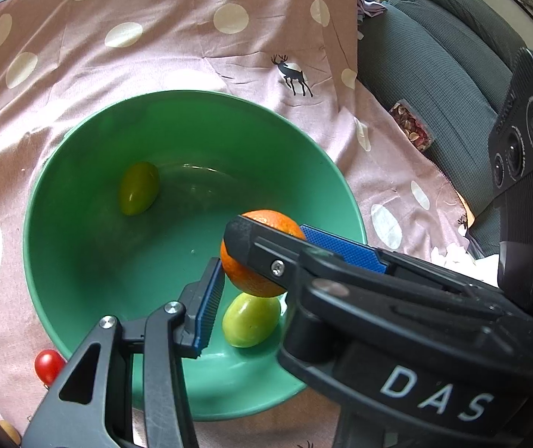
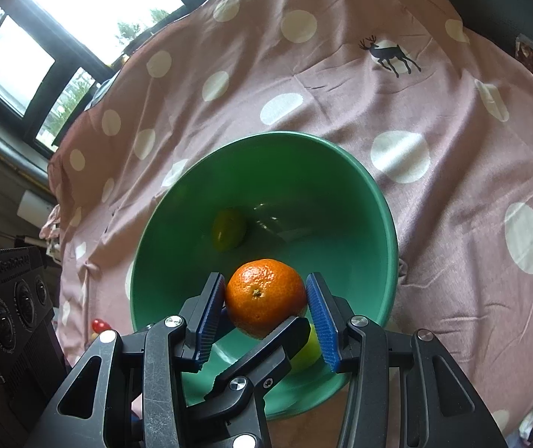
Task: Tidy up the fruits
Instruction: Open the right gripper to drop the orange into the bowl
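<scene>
1. Orange mandarin (image 2: 264, 296) sat clamped between the blue pads (image 2: 210, 310) of the right tongs (image 2: 264, 277), one pad pressed to each flank, with its stem dimple facing the right wrist camera.
2. It hung clear of the bottom of the green bowl (image 1: 80, 254), over the near part, just inside the rim nearest the tongs. A pale green fruit (image 1: 251, 321) lay in the bowl directly under it.
3. The left tongs (image 1: 246, 270) came at the same mandarin crosswise. In the left wrist view their one visible pad (image 1: 210, 298) touched the fruit's left side. The other finger was hidden behind the right tongs, so I could not tell whether the left tongs were gripping or only resting against it. In the right wrist view a black finger appeared to run under the fruit.
4. Being near-round, the mandarin had no long axis to line up, so what counted was height: the drop was straight down, and the green fruit below was in the way.
5. A darker green fruit (image 1: 137, 194) lay toward the bowl's far left wall, well apart, with bare floor between the two.
6. One red cherry tomato (image 1: 48, 366) lay outside the bowl on the spotted pink cloth (image 1: 192, 56), just beside the near left rim and closer to the left tongs.
</scene>
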`<control>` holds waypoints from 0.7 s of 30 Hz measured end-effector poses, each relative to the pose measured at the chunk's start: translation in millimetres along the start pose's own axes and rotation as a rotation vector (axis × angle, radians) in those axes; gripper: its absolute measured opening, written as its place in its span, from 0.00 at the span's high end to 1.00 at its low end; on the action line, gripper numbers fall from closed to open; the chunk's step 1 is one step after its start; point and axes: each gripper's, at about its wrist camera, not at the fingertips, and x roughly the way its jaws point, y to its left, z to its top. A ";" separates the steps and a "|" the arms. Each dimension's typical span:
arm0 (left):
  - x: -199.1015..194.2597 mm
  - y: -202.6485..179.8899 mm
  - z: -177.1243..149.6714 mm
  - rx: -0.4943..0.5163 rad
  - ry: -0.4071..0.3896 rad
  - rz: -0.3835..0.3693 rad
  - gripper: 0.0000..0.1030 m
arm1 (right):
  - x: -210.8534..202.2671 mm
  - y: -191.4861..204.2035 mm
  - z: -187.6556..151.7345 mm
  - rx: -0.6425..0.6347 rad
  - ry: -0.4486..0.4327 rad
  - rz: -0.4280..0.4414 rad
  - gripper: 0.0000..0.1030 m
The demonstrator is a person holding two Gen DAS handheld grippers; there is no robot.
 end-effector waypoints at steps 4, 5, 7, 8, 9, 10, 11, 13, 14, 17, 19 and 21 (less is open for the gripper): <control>1.8 1.5 -1.3 -0.014 0.010 -0.002 0.57 | 1.5 0.3 0.3 0.001 0.003 -0.004 0.52; 2.3 2.2 -1.2 -0.017 0.014 0.005 0.57 | 1.6 0.9 0.0 0.001 0.002 -0.007 0.53; 0.6 2.3 -2.0 -0.016 0.003 0.019 0.57 | 1.6 2.7 -0.7 -0.004 0.001 -0.015 0.52; -1.7 2.2 -2.5 -0.014 -0.003 0.023 0.56 | 1.5 2.8 -0.7 0.000 0.000 -0.017 0.52; -4.8 2.5 -3.2 -0.013 -0.011 0.021 0.56 | 1.0 1.7 -0.5 0.008 -0.005 -0.015 0.52; -8.6 2.6 -3.5 -0.012 -0.022 0.020 0.55 | -0.2 1.1 -0.2 0.016 -0.011 -0.017 0.52; -13.3 2.9 -4.1 -0.011 -0.034 0.023 0.51 | -1.9 0.4 -0.1 0.019 -0.020 -0.026 0.49; -25.2 4.2 -6.9 -0.009 -0.069 0.036 0.43 | -7.4 -0.1 -0.8 0.022 -0.048 -0.050 0.42; -32.1 6.0 -9.0 -0.010 -0.089 0.037 0.38 | -10.9 -0.3 -0.6 0.022 -0.065 -0.054 0.42; -56.4 16.7 -16.9 -0.034 -0.145 0.032 0.32 | -23.5 2.6 -1.1 0.011 -0.112 -0.049 0.40; -75.6 27.2 -23.5 -0.069 -0.191 0.028 0.26 | -29.8 6.2 -1.9 0.003 -0.138 -0.049 0.37; -95.9 38.6 -31.8 -0.097 -0.237 0.035 0.22 | -33.9 12.1 -2.6 -0.011 -0.155 -0.055 0.35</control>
